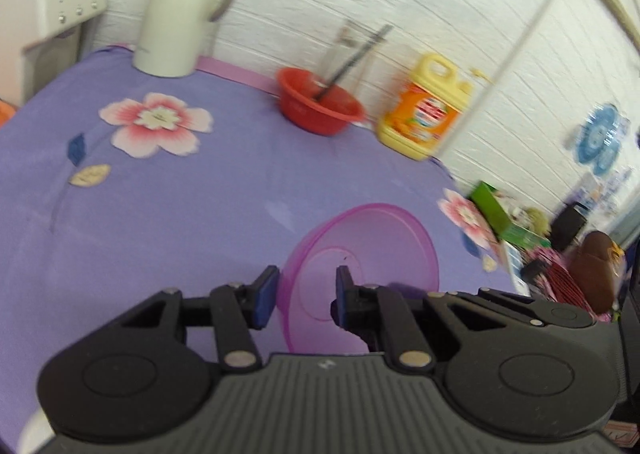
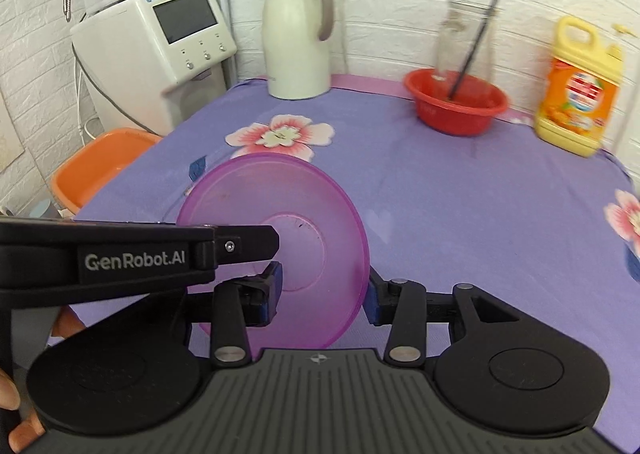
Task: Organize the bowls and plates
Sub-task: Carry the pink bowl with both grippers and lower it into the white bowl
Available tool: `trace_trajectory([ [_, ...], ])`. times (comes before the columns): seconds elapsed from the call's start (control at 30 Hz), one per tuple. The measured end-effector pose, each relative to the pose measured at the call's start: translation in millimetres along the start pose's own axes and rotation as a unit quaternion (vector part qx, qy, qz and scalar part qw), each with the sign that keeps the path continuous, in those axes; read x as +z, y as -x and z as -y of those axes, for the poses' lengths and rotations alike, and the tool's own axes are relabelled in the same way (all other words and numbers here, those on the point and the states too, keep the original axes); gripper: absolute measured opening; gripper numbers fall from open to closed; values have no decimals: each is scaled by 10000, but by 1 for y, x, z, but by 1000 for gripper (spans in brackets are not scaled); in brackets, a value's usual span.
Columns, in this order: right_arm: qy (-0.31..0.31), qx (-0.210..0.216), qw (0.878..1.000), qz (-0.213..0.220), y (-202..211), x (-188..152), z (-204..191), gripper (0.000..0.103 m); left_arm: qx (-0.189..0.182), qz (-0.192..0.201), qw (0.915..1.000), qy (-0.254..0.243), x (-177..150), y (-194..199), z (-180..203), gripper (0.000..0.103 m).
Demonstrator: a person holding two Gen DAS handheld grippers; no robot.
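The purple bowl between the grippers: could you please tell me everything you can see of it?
The purple bowl looks like translucent plastic, round, with a thin rim, sloping wall and flat circular base bearing a small dark speck. It is tipped on edge above the flowered purple tablecloth, its hollow facing the cameras. The right gripper straddles its lower part, pads at either side. The left gripper, reaching in from the left in the right wrist view, is shut on its rim. It appears empty.
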State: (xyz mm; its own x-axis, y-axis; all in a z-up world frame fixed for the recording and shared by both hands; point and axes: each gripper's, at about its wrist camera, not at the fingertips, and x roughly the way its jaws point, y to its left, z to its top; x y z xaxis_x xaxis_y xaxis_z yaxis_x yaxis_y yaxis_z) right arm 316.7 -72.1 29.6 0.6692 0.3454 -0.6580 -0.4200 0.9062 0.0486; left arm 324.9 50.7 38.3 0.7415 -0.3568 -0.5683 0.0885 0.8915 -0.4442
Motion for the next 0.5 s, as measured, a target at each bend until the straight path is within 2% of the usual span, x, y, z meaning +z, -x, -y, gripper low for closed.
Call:
trace_trajectory([
  [0.1,-102,-241,9997,28,33,-27,14,76,-227,-94,9995,-197,-29,8,32,10],
  [0.27,-331,-601,9976,-56,66,-73,31,78,-457,-363,9973,-439,-78,10,72,10],
  [0.5,-520,-691,9960,-237,86,-123,45,78,-632,-742,9940,-503,-117,10,84,10],
])
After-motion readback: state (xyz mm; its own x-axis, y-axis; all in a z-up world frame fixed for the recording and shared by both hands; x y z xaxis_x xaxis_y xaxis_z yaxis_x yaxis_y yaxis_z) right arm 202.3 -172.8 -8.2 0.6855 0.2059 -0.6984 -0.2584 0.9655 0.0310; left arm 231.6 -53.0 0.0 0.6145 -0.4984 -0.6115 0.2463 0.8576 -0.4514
